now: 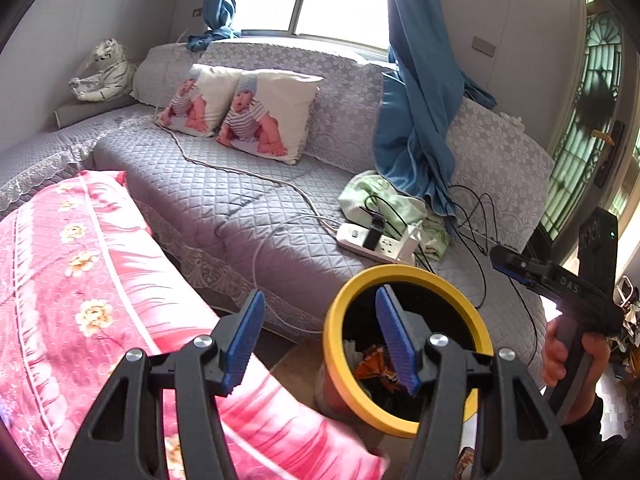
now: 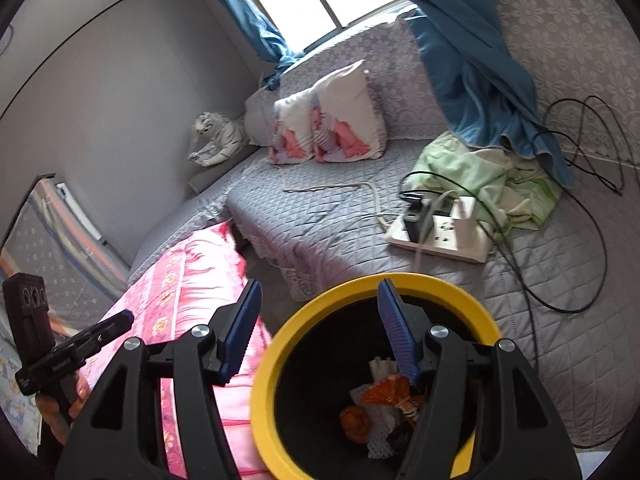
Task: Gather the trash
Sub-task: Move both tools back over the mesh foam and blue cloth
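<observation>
- Left gripper [image 1: 320, 336]: blue ribbed fingers [image 1: 244, 338] spread wide, nothing between them, touching nothing. Right-hand finger sits in line with the bin mouth.
- Right gripper [image 2: 320, 332]: same wide spread, empty, no contact. One finger over the bin opening, other over the pink quilt [image 2: 188, 292].
- 1 bin [image 2: 266, 392], yellow rim, black inside, on the floor between pink quilt and sofa [image 2: 320, 216].
- Trash [image 2: 390, 394] lies at the bin bottom: orange wrappers plus white paper or mesh bits; exact count unclear.
- Left-wrist view: same trash [image 1: 374, 366] seen through the rim of the bin [image 1: 332, 344].
- 2 cushions [image 1: 240, 110] with baby print, leaning on the sofa back.
- 1 plush white tiger [image 1: 102, 72] in the corner.
- 1 white power strip [image 2: 440, 236] on the sofa seat, with at least one black adapter and one white plug in it; several black cables loop beside it.
- 1 green cloth [image 2: 484, 176] bunched behind the strip, blue curtain [image 2: 472, 80] hanging onto it.
- Writing: "DAS" readable on the right gripper's body in the left-wrist view; the rest is illegible.
</observation>
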The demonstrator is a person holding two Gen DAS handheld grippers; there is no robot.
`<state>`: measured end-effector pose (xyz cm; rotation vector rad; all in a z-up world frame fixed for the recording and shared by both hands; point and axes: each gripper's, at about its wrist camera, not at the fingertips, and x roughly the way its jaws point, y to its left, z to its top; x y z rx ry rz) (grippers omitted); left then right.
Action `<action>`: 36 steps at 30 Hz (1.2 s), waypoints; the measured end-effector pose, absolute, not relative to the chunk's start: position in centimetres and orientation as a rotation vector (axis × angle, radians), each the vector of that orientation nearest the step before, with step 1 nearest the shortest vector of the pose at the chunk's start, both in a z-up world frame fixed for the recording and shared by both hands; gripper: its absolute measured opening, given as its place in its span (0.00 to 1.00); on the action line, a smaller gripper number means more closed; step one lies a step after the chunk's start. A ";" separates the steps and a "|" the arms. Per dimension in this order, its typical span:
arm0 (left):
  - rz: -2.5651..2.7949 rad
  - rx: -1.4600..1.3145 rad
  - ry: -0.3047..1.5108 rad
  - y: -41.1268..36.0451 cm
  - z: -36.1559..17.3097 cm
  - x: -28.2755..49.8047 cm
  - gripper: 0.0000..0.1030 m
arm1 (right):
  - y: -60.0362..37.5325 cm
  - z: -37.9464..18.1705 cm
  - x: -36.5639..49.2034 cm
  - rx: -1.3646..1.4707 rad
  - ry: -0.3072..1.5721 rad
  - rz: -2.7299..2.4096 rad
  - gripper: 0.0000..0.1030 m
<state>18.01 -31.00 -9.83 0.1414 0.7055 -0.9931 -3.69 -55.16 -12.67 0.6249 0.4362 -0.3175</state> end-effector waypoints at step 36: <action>-0.385 0.134 0.744 5.2 -12.2 26.0 0.54 | -10.5 -14.4 11.9 0.189 0.799 0.766 0.59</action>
